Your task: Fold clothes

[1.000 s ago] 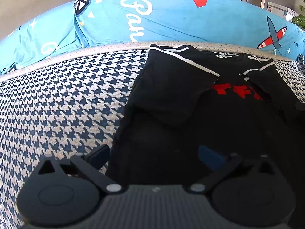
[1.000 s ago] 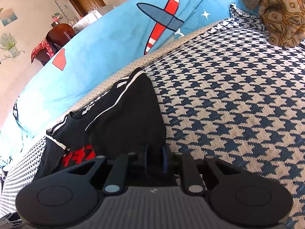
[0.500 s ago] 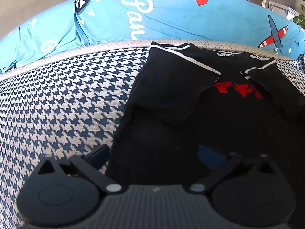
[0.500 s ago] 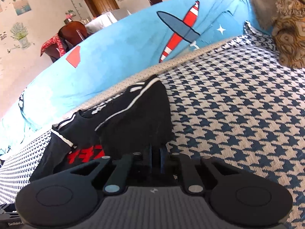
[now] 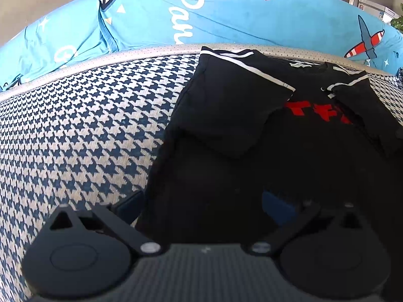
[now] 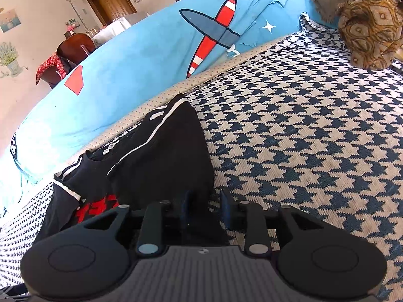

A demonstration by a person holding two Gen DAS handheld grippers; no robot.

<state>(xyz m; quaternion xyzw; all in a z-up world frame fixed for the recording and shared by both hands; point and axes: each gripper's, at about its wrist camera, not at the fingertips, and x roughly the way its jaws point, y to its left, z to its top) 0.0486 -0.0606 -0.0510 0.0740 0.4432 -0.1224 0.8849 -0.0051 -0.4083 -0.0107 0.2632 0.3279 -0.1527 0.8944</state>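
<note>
A black T-shirt (image 5: 252, 130) with red letters and white stripes lies flat on the houndstooth sofa seat (image 5: 88, 125), both sleeves folded inward. My left gripper (image 5: 201, 202) is open wide above the shirt's lower left part; one finger (image 5: 128, 205) stands over the seat, the other over the cloth. In the right wrist view the same T-shirt (image 6: 161, 156) shows its folded right sleeve. My right gripper (image 6: 206, 201) is at the shirt's right edge, its jaws a little apart, the cloth edge lying between them with seat fabric showing beside it.
A blue printed cushion (image 5: 226, 12) runs along the back of the seat and also fills the back of the right wrist view (image 6: 151, 63). A brown patterned throw (image 6: 367, 25) sits at the far right. Houndstooth seat (image 6: 314, 138) spreads out right of the shirt.
The right gripper's fingers, pinched tight on the shirt's edge half a second ago, have parted. The right camera view has swung about. The left gripper has stayed open and barely moved.
</note>
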